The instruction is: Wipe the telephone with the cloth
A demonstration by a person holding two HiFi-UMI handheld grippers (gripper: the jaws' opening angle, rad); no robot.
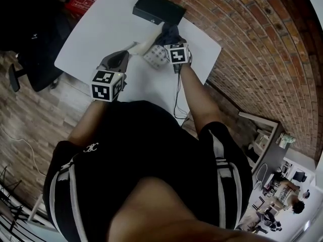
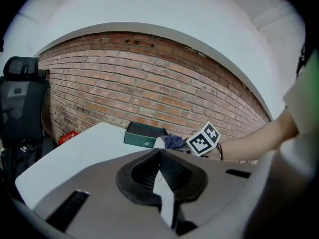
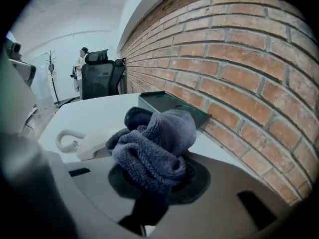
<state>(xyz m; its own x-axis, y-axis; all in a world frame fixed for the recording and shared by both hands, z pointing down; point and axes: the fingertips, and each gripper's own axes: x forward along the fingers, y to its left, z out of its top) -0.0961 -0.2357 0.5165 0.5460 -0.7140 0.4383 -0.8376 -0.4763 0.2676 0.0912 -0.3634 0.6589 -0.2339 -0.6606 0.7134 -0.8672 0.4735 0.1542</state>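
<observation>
Dark blue-grey towelling, the cloth [image 3: 154, 143], fills the right gripper view, bunched and clenched between the closed jaws of the right gripper [image 3: 159, 177]. Just beyond it in that view lies the white telephone [image 3: 94, 146], with a curl of cord at its far end, on a white table [image 3: 94, 113] beside a brick wall [image 3: 249, 63]. From the head view the right gripper [image 1: 171, 43] holds the cloth [image 1: 170, 33] over the top edge of the telephone [image 1: 153, 54], whose pale keypad shows only here; whether cloth and telephone touch cannot be told. A dark flat box [image 1: 156, 8] sits just behind them at the table's far edge. The left gripper [image 1: 122, 57] rests near the telephone's left end. Its own view shows the left gripper [image 2: 159, 156] with its jaws pressed together at the tips, nothing gripped there, and looks across to the box [image 2: 144, 135], which reads dark green here and carries a small round white mark, too small to read. Only this view shows a black office chair [image 2: 20, 98] at the left and a red case [image 2: 67, 137] on the floor. The red case [image 1: 83, 1] bears white print in the head view, illegible. Both gripper cubes carry black-and-white square markers
</observation>
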